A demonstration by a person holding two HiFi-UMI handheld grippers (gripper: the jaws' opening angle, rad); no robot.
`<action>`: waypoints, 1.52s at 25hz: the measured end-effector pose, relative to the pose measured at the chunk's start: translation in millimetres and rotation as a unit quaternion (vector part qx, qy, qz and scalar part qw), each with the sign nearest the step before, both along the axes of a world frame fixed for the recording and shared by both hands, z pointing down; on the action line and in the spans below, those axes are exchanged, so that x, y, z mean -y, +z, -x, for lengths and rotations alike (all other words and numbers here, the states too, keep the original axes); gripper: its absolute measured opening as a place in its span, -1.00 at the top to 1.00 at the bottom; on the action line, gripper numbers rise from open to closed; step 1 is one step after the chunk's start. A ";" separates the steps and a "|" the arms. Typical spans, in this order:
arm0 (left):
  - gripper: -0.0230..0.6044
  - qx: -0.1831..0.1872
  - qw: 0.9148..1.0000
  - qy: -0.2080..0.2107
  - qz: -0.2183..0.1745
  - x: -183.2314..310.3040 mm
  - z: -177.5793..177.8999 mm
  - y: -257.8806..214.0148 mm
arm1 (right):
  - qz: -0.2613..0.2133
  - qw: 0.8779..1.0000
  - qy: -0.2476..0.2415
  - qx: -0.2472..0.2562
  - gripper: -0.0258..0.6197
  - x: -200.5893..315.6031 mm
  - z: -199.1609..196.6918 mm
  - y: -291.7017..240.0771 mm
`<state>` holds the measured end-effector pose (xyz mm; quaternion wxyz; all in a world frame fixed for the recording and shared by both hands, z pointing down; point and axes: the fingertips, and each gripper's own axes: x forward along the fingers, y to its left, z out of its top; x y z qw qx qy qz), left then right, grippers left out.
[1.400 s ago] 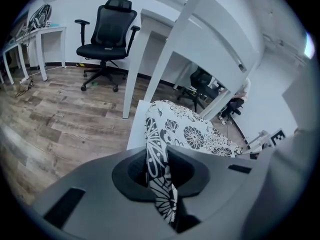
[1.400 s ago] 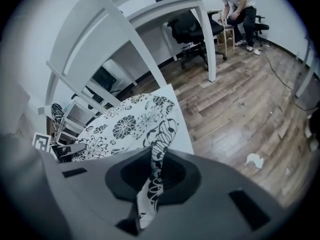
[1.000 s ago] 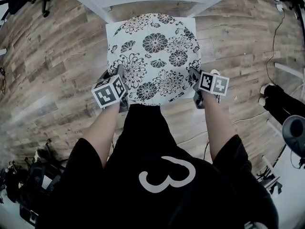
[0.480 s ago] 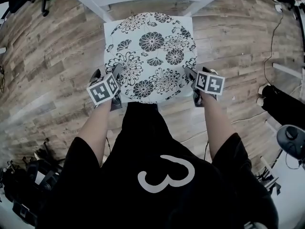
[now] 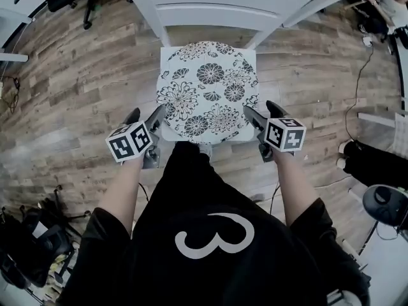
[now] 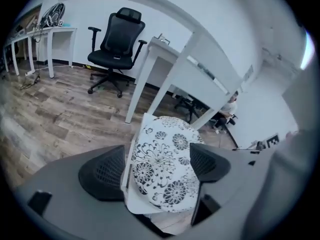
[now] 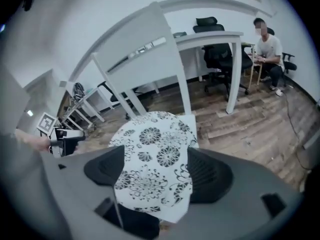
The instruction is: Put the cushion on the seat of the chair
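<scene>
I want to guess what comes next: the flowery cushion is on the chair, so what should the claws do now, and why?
Probably just draw both claws back and stop. The cushion lies on the chair seat, and the left claw and right claw have just been opening. Both are clear of it and grip nothing, so the job looks done.

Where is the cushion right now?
Head view, centre: the cushion lies on the white chair seat, just ahead of the open left gripper and right gripper.
</scene>
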<state>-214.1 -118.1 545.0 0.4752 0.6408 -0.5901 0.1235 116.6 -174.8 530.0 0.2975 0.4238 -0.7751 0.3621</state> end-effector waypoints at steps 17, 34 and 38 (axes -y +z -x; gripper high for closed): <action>0.39 -0.190 0.936 0.231 -0.184 -119.6 -103.9 -274.9 | -0.117 0.959 -0.163 0.202 0.72 -165.4 117.1 -256.7; 0.88 -0.169 0.862 0.358 -0.318 -335.4 -87.1 -407.6 | -0.212 0.928 -0.149 0.269 0.89 -382.7 171.4 -383.3; 0.88 -0.186 0.855 0.358 -0.328 -351.4 -87.6 -424.7 | -0.213 0.924 -0.139 0.287 0.89 -399.0 173.0 -394.4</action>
